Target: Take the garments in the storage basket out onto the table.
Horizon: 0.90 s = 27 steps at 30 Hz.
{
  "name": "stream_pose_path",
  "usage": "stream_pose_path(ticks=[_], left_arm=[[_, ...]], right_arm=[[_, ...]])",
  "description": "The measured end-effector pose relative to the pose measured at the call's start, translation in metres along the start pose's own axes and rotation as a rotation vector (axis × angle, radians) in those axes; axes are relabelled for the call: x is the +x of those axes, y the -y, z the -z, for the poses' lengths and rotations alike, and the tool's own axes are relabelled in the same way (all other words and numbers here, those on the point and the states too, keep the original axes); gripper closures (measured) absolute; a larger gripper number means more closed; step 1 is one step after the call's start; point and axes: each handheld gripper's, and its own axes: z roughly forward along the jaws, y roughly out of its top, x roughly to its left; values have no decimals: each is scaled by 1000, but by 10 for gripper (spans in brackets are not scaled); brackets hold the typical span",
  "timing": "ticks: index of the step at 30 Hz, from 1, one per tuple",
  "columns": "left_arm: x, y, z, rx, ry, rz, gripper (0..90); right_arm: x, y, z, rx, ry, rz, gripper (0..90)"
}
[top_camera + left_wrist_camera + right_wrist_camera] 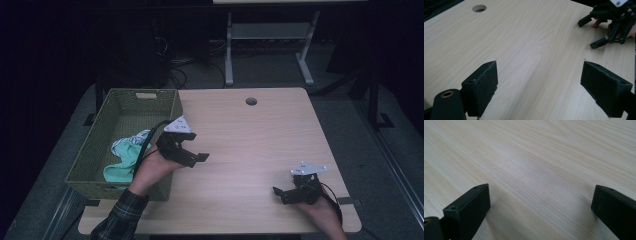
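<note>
A green woven basket (117,107) stands on the table's left side with a mint and white cloth (125,155) lying inside it. My left gripper (192,150) hovers just right of the basket, over the table, open and empty; its jaws stand wide apart over bare wood (539,82). My right gripper (282,192) rests low near the front right edge, open with nothing between its jaws (540,212). The right gripper (596,32) also appears far off in the left gripper view.
The light wooden table (250,145) has a round cable hole (251,101) near its far edge. A desk frame (270,40) and cables stand on the dark floor behind.
</note>
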Motion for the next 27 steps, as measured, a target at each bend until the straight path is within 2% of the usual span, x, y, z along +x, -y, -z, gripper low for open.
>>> stream_pose_path(ticks=[11, 27], left_arm=[[10, 4, 19, -11, -14, 21, 136], [29, 16, 45, -16, -65, 58, 137]], right_arm=[[0, 0, 0, 0, 0, 0, 17], [0, 0, 0, -3, 1, 4, 17]])
